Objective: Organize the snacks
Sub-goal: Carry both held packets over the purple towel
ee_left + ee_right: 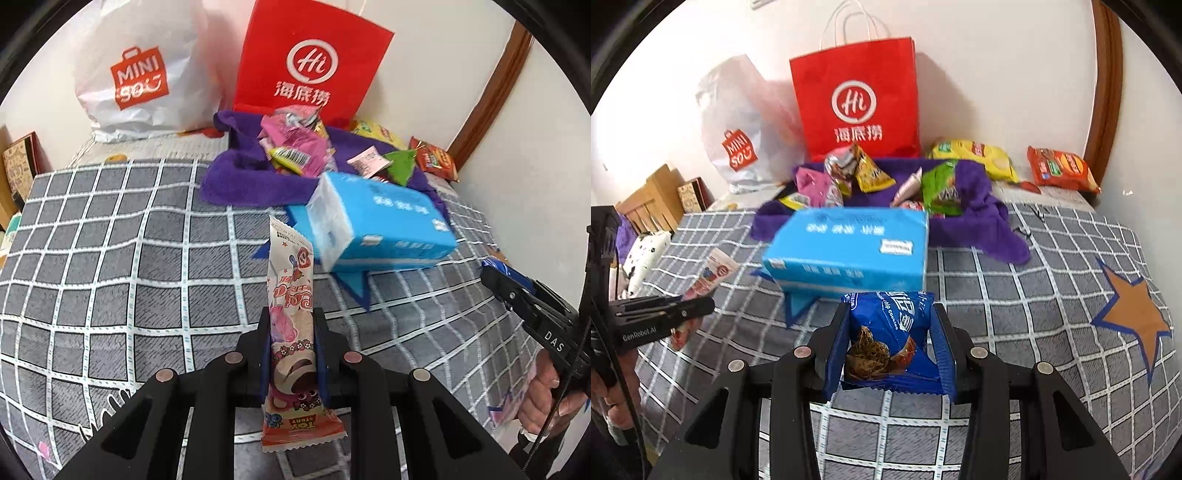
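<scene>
While both grippers hang above the checked bedspread (110,240), each has a snack clamped between its pads.

Left gripper (291,354): pitched forward and down toward the bed. Its jaws stand narrow, pinching a pink wafer pack (291,314) across its short width. The pack's long axis runs along the fingers, straight away from the camera; the far sealed end sticks out well past the fingertips toward the blue box (384,225), and the near end, printed "TOY STORY", hangs back under the jaws. The print reads upside down in the left wrist view. The pack is clear of the bedspread.

Right gripper (890,347): same downward tilt, held by a hand (546,398) seen at the right edge of the left wrist view. Its jaws stand wider, closed on the sides of a blue cookie bag (890,339). The bag is squarish, its flat face up toward the camera, its crimped ends near and far, its far end level with the fingertips.

Surroundings: the blue box lies tilted just beyond both grippers, blurred. Behind it a purple cloth (975,206) holds mixed snacks. A red bag (857,99) and a white bag (735,129) stand against the wall. A yellow pack (975,155) and an orange pack (1060,170) lie to the right of the cloth.
</scene>
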